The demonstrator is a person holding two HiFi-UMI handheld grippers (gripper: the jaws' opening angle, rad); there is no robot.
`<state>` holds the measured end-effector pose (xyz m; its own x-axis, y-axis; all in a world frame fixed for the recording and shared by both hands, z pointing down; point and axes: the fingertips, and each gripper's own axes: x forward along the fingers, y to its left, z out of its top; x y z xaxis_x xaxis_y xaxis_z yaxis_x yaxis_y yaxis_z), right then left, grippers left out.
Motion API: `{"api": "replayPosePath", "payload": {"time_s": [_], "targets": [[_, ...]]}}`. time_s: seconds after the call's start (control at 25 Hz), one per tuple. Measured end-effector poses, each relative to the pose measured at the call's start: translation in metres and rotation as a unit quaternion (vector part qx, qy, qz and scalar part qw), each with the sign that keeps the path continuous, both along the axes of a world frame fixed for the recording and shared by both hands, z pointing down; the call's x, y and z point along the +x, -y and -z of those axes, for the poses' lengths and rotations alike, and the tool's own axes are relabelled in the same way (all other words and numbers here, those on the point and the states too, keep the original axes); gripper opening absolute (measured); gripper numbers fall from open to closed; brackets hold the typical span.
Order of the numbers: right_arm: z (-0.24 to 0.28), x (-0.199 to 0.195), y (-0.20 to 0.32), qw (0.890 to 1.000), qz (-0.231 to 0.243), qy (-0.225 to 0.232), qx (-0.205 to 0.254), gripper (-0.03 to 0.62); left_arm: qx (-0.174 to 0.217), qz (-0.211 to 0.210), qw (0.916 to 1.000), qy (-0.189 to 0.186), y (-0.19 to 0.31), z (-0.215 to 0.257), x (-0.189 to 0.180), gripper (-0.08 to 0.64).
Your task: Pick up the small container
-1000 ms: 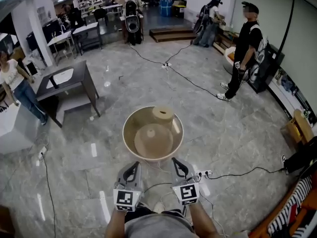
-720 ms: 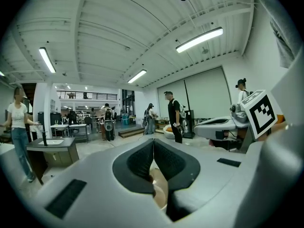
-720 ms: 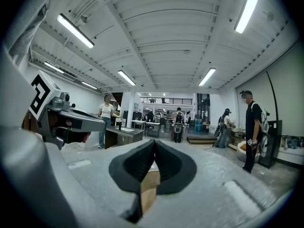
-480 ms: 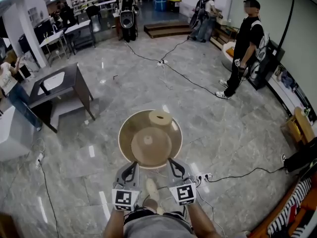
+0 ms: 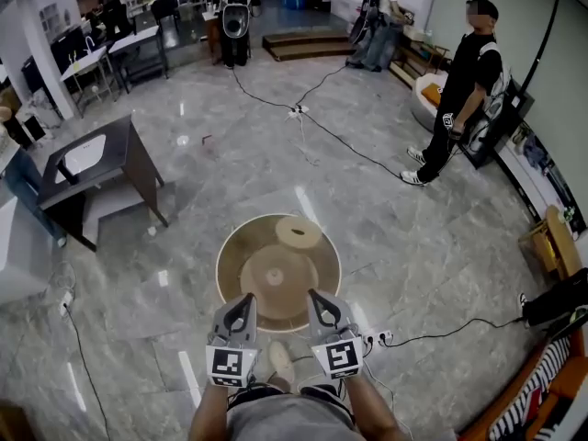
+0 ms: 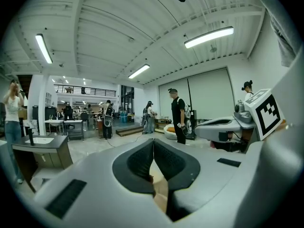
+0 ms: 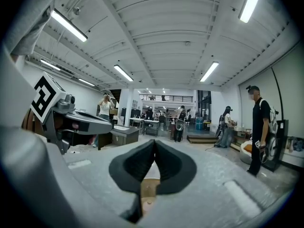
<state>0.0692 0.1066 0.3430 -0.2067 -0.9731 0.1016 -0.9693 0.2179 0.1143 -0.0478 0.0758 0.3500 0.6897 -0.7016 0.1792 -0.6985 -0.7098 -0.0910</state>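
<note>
A round tan container [image 5: 231, 246] hangs above the floor in front of me in the head view. A small tan disc [image 5: 299, 232] and a domed tan piece [image 5: 274, 278] lie inside it. My left gripper [image 5: 244, 305] is shut on the near rim at the left, and my right gripper [image 5: 316, 299] is shut on the near rim at the right. In the left gripper view the left gripper [image 6: 153, 148] has its pads together, with a strip of the container [image 6: 160, 194] below them. The right gripper [image 7: 155, 148] looks the same, with the tan container [image 7: 148, 191] under its pads.
A dark table [image 5: 92, 159] stands on the marble floor at the left. Cables [image 5: 317, 127] run across the floor ahead, and a power strip [image 5: 375, 338] lies near my right side. A person in black [image 5: 464, 90] stands at the right, with others [image 5: 378, 16] further back.
Both grippers have carried the container forward across the floor. The table and the cables have slid nearer in the head view. The grip on the rim is unchanged.
</note>
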Motion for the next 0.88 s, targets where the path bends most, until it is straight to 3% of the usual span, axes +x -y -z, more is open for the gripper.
{"api": "replayPosePath", "payload": {"time_s": [0.32, 0.6, 0.88], "targets": [[-0.006, -0.008, 0.084, 1.000, 0.010, -0.009, -0.003, 0.002, 0.003, 0.008, 1.0000, -0.002, 0.083, -0.010, -0.007, 0.018], [-0.018, -0.025, 0.132, 0.999, 0.022, -0.018, -0.014, 0.002, 0.004, 0.013, 0.9999, 0.005, 0.126, -0.027, -0.018, 0.018], [-0.050, -0.034, 0.163, 0.998, 0.043, -0.020, -0.030, 0.002, -0.031, 0.038, 0.9988, -0.011, 0.150, -0.053, -0.027, 0.018]]}}
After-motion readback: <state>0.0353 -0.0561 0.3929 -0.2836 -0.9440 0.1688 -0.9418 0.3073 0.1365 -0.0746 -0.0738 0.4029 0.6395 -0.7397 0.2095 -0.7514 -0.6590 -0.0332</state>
